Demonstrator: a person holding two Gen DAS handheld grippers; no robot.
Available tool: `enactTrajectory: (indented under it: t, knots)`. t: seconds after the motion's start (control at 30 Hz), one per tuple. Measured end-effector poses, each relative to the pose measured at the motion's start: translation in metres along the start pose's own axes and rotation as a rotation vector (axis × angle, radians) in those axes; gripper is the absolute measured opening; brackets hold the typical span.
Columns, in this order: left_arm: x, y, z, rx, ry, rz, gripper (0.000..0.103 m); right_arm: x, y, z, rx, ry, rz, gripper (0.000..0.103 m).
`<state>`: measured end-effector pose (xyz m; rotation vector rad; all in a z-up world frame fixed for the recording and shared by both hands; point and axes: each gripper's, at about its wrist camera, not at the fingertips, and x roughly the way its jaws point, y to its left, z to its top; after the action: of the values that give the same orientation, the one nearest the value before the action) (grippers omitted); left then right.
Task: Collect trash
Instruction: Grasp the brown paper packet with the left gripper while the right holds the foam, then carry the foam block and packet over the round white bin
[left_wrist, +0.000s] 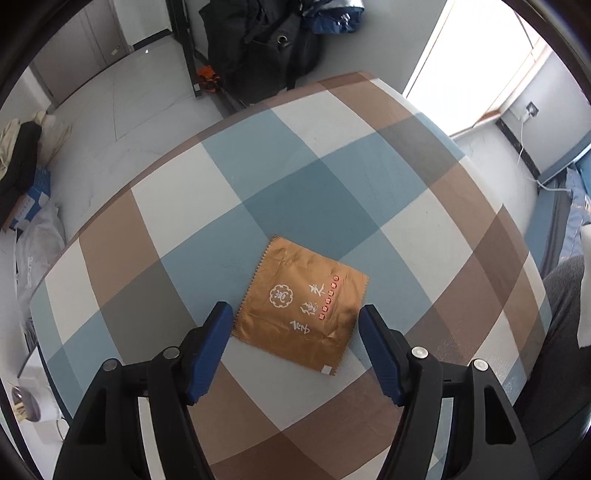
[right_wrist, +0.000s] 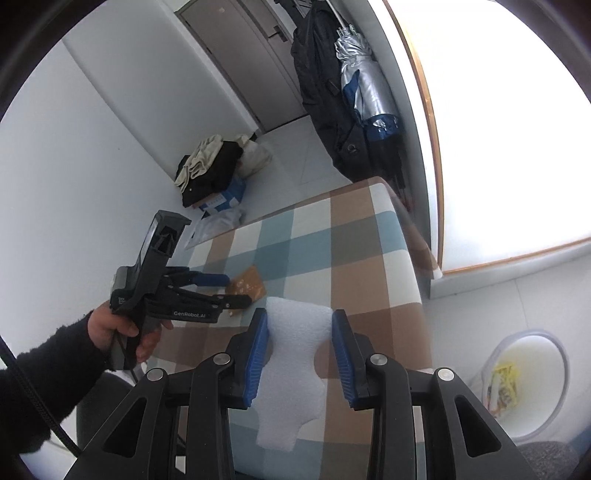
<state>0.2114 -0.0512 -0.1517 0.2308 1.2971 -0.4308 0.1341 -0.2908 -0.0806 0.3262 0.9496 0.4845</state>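
While my left gripper (left_wrist: 295, 314) points steeply down at the checked bench (left_wrist: 295, 173), its jaws stand wide and bare, one blue pad on either side of the near edge of the gold wrapper (left_wrist: 301, 308), which lies flat on the cloth with white characters and a row of small red marks facing up; I cannot tell whether the pads touch it. That view gives me the wrapper large and clear, but nothing of my right gripper. From the right wrist view I get what the left one lacks: my right gripper (right_wrist: 300, 325) has its jaws drawn narrow and closed on a white foam piece (right_wrist: 295, 354), which runs back between the pads toward the camera. Further off to the left in that same view I see the left gripper (right_wrist: 240, 291) from outside, held by a hand (right_wrist: 122, 332) in a dark sleeve, with the wrapper (right_wrist: 249, 282) showing small just past its tips. Only this view shows the bin (right_wrist: 524, 384) on the floor at the right, beside the bench, with a white liner and yellow scraps inside.
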Motion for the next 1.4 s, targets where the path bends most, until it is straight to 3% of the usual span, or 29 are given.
enactTrajectory:
  t: [0.1, 0.23, 0.43, 0.53, 0.67, 0.9, 1.23, 1.4]
  knots:
    - [0.002, -0.005, 0.002, 0.040, 0.020, 0.013, 0.073, -0.004, -0.006, -0.004, 0.016, -0.005, 0.007, 0.033]
    - [0.004, -0.014, 0.002, 0.083, 0.012, 0.051, 0.075, -0.005, -0.014, -0.009, 0.041, -0.008, 0.007, 0.033]
    - [0.001, -0.009, 0.005, 0.029, 0.012, 0.060, 0.058, -0.011, -0.021, -0.012, 0.067, -0.020, 0.011, 0.033]
    - [-0.002, -0.006, 0.008, 0.000, 0.015, 0.025, 0.026, -0.014, -0.021, -0.012, 0.070, -0.031, 0.017, 0.033]
    - [-0.002, -0.008, 0.013, -0.023, 0.023, 0.029, 0.017, -0.020, -0.020, -0.013, 0.067, -0.047, 0.022, 0.033]
    - [-0.016, -0.006, 0.010, -0.123, -0.022, -0.009, 0.008, -0.041, -0.016, -0.011, 0.062, -0.099, 0.036, 0.033]
    - [-0.046, -0.029, 0.010, -0.130, -0.102, -0.018, 0.003, -0.079, -0.013, -0.008, 0.047, -0.180, 0.058, 0.033]
    - [-0.057, -0.059, 0.015, -0.098, -0.125, -0.107, 0.003, -0.102, -0.024, -0.006, 0.061, -0.220, 0.060, 0.033]
